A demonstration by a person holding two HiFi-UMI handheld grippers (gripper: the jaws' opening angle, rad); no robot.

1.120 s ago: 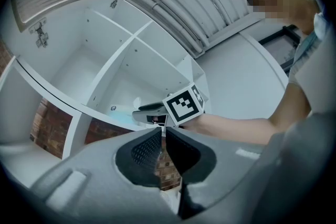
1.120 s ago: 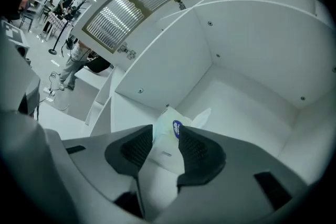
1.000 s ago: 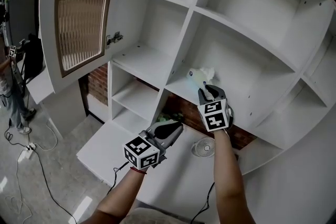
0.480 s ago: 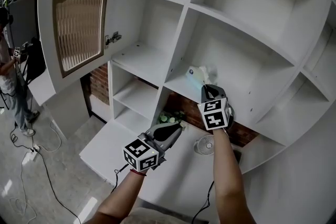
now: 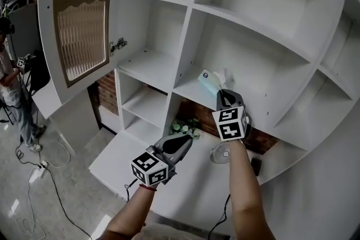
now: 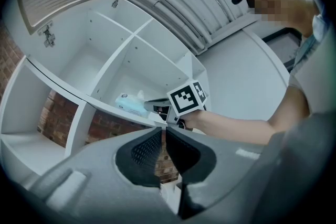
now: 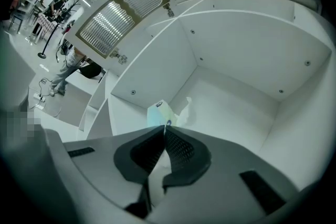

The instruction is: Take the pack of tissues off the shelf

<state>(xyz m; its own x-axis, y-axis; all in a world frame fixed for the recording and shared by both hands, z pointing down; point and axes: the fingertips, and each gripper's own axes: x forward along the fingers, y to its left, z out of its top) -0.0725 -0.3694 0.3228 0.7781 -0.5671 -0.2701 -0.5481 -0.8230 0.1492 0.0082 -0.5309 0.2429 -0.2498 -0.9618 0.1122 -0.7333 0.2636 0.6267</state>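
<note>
The pack of tissues (image 5: 207, 81) is pale blue-green with a white tissue sticking up from it. It lies on the white shelf (image 5: 188, 90) in the middle compartment of the cabinet. My right gripper (image 5: 223, 93) reaches in from the front, and its jaws are shut on the near edge of the pack (image 7: 160, 112). In the right gripper view the fingertips (image 7: 167, 126) meet right at the pack's wrapper. My left gripper (image 5: 181, 142) hangs lower, in front of the cabinet, shut with nothing in it. From the left gripper (image 6: 164, 131) the pack (image 6: 131, 105) shows on the shelf.
A cabinet door (image 5: 79, 25) with a woven panel stands open at the upper left. Below the shelf a small fan (image 5: 221, 153) and a plant (image 5: 183, 126) stand on a lower board before brick wall. A person (image 5: 14, 93) stands far left, with cables (image 5: 39, 171) on the floor.
The right gripper has closed its jaws on the near edge of the pack. The head view has shifted slightly, and the left gripper has stayed low.
</note>
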